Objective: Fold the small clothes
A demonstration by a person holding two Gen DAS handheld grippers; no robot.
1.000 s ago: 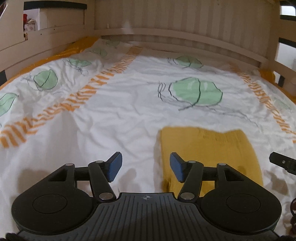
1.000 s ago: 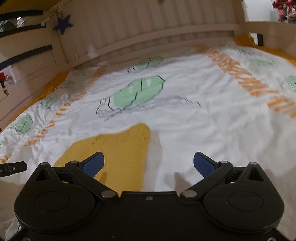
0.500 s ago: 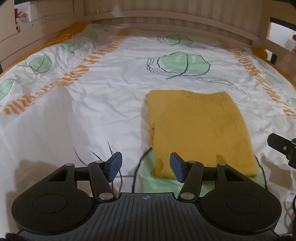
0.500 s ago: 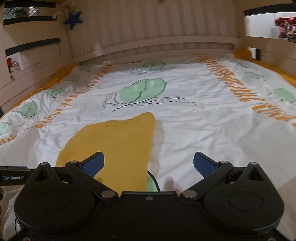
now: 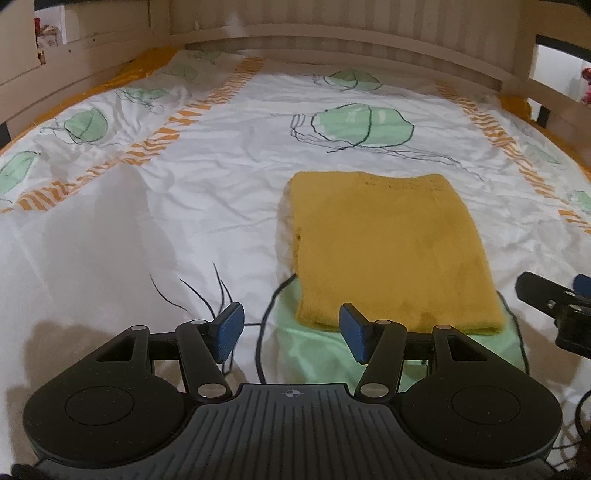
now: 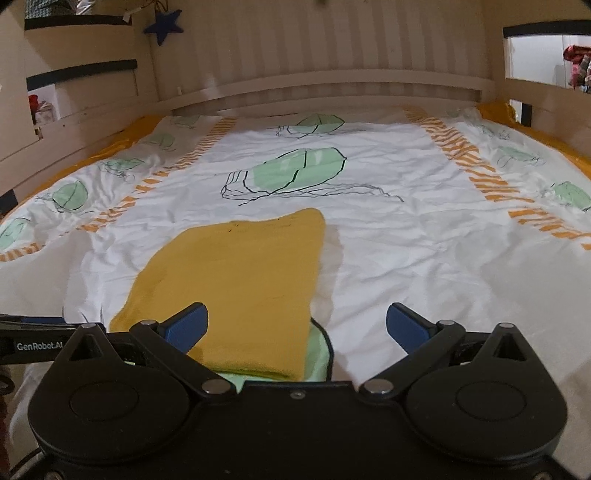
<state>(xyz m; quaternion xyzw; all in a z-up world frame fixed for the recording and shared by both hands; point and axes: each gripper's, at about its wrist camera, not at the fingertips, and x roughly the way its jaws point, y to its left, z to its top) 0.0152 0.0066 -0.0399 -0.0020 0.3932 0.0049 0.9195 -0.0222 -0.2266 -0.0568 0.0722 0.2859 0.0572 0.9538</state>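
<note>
Pulling back, both grippers, left gripper point(image 5: 291, 332) and right gripper point(image 6: 297, 326), fingers apart, holding nothing. Yellow garment point(image 5: 391, 251) now lies folded ahead of the fingers — looks finished.

We note a cream slatted headboard point(image 6: 325, 55), a blue star point(image 6: 163, 23) hanging, and a leaf-print bedspread point(image 5: 207, 192) under dim warm light.

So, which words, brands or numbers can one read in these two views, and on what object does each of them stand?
"GenRobot.AI": white letters on the black side of the left hand-held gripper, seen at the left edge of the right wrist view.
The round crosshair mark on the left hand-held gripper body is a symbol, not text.
The yellow garment and the bedsheet show no text.
</note>
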